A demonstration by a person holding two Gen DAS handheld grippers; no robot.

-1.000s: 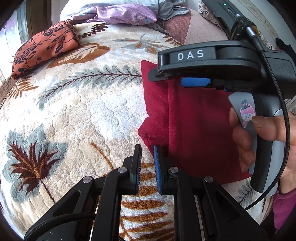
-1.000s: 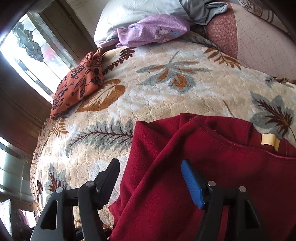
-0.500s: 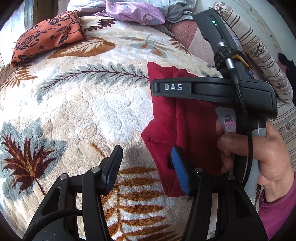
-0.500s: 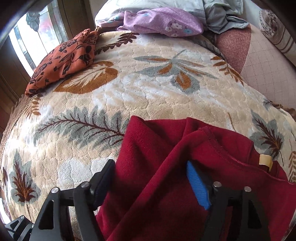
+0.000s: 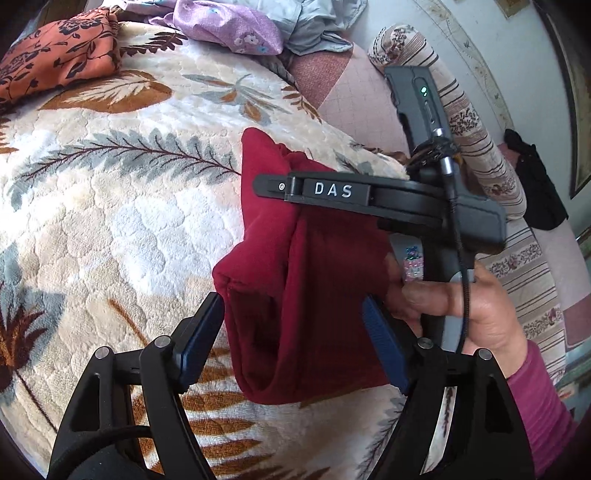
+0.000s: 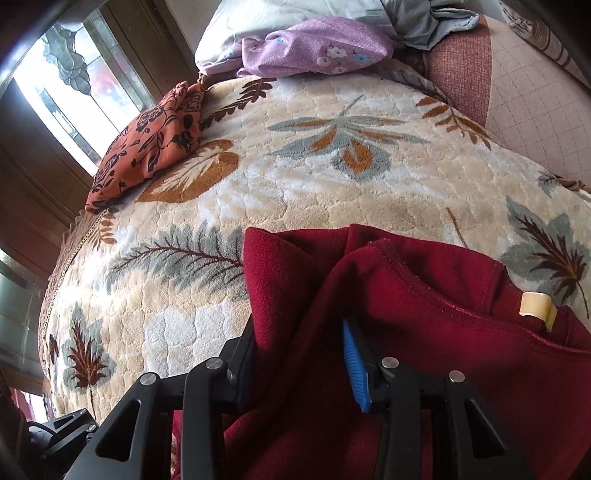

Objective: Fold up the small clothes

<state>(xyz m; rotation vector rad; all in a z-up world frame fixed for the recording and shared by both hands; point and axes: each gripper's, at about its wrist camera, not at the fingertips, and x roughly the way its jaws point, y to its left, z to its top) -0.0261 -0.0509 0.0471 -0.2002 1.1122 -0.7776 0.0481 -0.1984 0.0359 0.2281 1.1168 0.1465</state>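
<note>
A dark red fleece garment (image 5: 310,280) lies partly folded on the leaf-patterned blanket (image 5: 122,206). My left gripper (image 5: 295,325) is open, its fingers either side of the garment's near folded corner. My right gripper (image 6: 299,343) has narrowed around a fold of the red garment (image 6: 424,325) near its collar, with cloth between the fingers. The right gripper (image 5: 332,190) also shows in the left wrist view, above the garment, held by a hand. A pale label (image 6: 535,302) sits inside the collar.
A folded orange floral cloth (image 6: 151,147) lies at the blanket's far left by the window. A purple flowered cloth (image 6: 317,48) and grey bedding (image 5: 317,26) are piled at the back. A striped bolster (image 5: 476,136) and pink quilt lie to the right.
My left gripper opened from nearly shut and moved right to straddle the garment's corner. My right gripper's fingers closed in on a fold of red cloth.
</note>
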